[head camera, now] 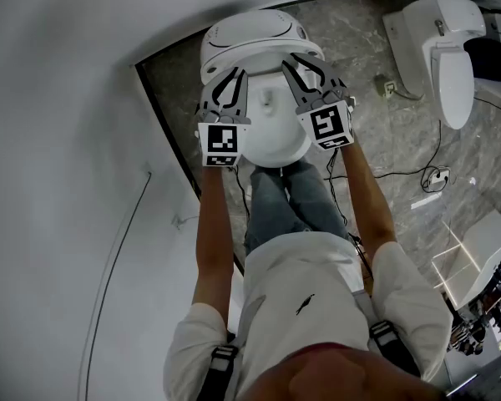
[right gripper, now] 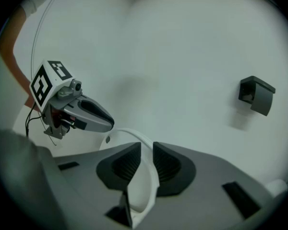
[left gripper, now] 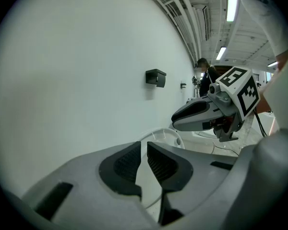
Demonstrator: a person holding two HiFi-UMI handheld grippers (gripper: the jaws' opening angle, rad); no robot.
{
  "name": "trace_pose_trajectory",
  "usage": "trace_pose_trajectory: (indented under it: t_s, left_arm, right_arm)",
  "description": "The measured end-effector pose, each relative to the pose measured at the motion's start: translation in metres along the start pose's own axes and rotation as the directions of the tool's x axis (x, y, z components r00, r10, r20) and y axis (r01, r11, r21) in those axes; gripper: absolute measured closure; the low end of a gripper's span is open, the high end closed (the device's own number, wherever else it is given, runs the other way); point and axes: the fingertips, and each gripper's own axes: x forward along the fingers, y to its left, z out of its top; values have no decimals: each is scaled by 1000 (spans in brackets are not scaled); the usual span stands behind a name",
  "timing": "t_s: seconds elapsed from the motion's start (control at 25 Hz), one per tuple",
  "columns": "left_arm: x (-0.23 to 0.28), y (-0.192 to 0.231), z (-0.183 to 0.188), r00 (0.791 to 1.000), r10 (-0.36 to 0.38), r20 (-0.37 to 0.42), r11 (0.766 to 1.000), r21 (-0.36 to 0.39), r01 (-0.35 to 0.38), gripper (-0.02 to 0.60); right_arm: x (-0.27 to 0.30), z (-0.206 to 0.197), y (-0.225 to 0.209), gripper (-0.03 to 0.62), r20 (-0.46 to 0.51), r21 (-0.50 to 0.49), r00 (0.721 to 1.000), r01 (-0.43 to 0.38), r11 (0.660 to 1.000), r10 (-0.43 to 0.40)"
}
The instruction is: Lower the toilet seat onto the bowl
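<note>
The white toilet seat (head camera: 271,136) lies between my two grippers, in front of the rounded back part of the toilet (head camera: 255,36). My left gripper (head camera: 236,75) is on the seat's left side. Its jaws (left gripper: 144,150) are shut on the thin white rim (left gripper: 161,134). My right gripper (head camera: 299,63) is on the seat's right side. Its jaws (right gripper: 146,152) stand a little apart, with the curved rim (right gripper: 134,137) running between the pads. Each gripper view shows the other gripper across the seat. How high the seat is above the bowl is hidden.
A white wall runs close along the left, with a small black box (left gripper: 155,77) fixed on it. The person's legs (head camera: 288,199) stand right before the bowl. A second toilet (head camera: 438,48) and cables (head camera: 434,178) lie on the marble floor at the right.
</note>
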Motion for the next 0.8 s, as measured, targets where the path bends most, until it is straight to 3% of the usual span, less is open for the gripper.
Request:
trace_pose_trajectory:
  t_s: [0.12,0.24,0.8]
  left_arm:
    - [1,5,-3,1000,3,-4,1000,6,-3,544]
    - [7,11,-4,1000,12,-10,1000,16,-12,489]
    - [26,27,-15,999,4,-47,999,36,-3,462]
  right_arm:
    - [5,-4,1,513,-8,10,1000,2,1000,-2]
    - [11,-7,-2,511,-17,1,1000,4,1000,-4]
    - [34,-11,-12,468,-54,-55,999,-1,999,-2]
